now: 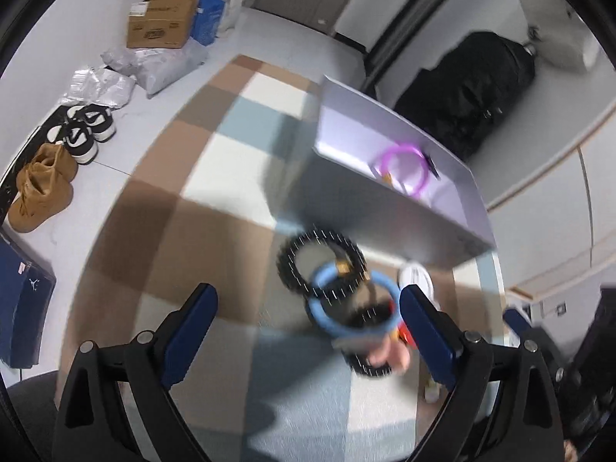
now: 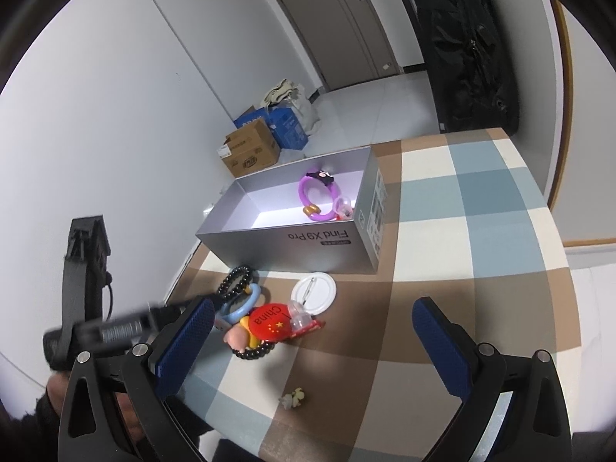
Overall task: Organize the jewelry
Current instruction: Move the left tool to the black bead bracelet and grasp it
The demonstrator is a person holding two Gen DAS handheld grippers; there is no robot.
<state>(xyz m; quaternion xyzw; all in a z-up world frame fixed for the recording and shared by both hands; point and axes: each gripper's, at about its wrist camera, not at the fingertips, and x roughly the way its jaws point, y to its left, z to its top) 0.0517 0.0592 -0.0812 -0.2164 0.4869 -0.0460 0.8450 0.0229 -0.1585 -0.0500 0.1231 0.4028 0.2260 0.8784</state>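
Note:
A silver box [image 2: 308, 242] stands open on the checked cloth; it also shows in the left wrist view [image 1: 385, 208]. Inside lies a purple bracelet [image 2: 319, 196], seen too in the left wrist view [image 1: 404, 169]. In front of the box lies a pile: a black bead bracelet [image 1: 319, 261], a blue ring bracelet [image 1: 350, 304], a red "China" badge [image 2: 269, 319] and a white round badge [image 2: 313, 292]. My left gripper [image 1: 308, 331] is open, just above the pile, blurred. My right gripper [image 2: 312, 342] is open and empty above the cloth near the pile.
A small pale charm [image 2: 292, 398] lies on the cloth near the front. The table's left edge drops to the floor, where shoes [image 1: 82, 131], bags and a cardboard box [image 1: 161, 21] stand. A black bag [image 2: 466, 46] hangs at the back right.

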